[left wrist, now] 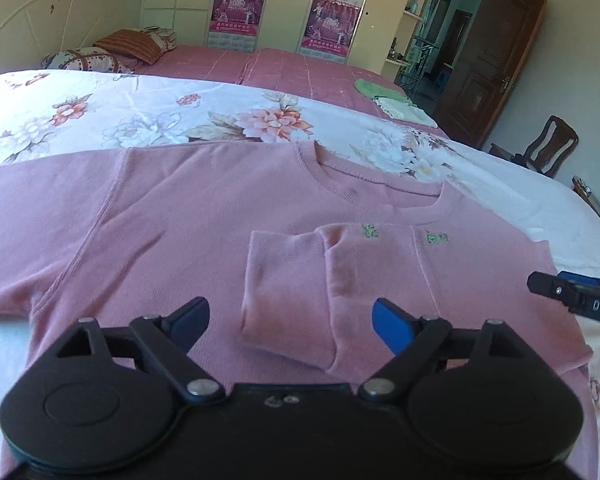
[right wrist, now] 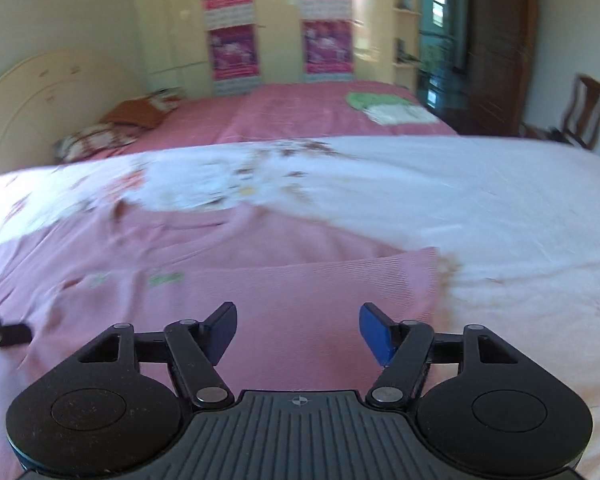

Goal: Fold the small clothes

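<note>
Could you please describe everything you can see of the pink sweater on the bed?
The pink sweater is a soft, finely knit top with a ribbed round collar and small green embroidery on the chest. It lies flat, front up, on the floral bedsheet. One long sleeve is folded across the chest with its cuff doubled back; the other spreads outward. Nothing grips it: the left gripper and right gripper hover over it, jaws open.
</note>
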`<state>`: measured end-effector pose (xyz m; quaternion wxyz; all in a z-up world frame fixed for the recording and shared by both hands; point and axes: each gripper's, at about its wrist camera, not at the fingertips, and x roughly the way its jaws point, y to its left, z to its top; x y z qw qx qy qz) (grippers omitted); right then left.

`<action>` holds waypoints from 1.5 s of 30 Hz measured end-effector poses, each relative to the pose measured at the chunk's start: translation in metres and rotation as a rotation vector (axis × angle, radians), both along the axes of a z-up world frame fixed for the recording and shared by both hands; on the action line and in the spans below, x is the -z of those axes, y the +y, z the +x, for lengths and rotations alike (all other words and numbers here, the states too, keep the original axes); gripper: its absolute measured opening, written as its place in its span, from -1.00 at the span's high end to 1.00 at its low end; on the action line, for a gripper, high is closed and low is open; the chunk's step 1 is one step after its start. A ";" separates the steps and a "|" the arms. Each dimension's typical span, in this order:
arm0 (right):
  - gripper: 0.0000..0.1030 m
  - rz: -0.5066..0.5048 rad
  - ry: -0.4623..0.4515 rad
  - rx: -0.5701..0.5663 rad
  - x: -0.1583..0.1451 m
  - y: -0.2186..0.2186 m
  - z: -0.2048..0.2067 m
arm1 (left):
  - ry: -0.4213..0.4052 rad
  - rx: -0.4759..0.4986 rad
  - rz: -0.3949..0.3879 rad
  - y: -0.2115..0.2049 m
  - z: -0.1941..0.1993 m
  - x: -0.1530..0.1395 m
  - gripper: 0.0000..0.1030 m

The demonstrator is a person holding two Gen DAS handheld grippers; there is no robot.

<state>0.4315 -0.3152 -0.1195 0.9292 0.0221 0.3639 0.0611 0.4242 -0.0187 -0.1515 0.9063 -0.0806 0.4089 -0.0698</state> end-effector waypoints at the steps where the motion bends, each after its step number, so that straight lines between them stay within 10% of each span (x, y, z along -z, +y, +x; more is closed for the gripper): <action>1: -0.29 0.009 -0.002 -0.033 0.001 0.013 -0.005 | 0.004 -0.014 -0.004 0.007 -0.007 -0.002 -0.71; 25: -0.29 0.112 -0.017 -0.197 -0.010 0.214 -0.067 | 0.030 -0.569 -0.138 0.312 -0.097 -0.016 -0.58; 40: -0.29 0.043 0.005 -0.108 -0.001 0.280 -0.042 | -0.023 -0.630 -0.251 0.417 -0.042 0.008 -0.47; 45: -0.29 0.036 0.020 -0.094 0.007 0.291 -0.029 | -0.074 -0.647 -0.255 0.423 -0.033 0.013 0.00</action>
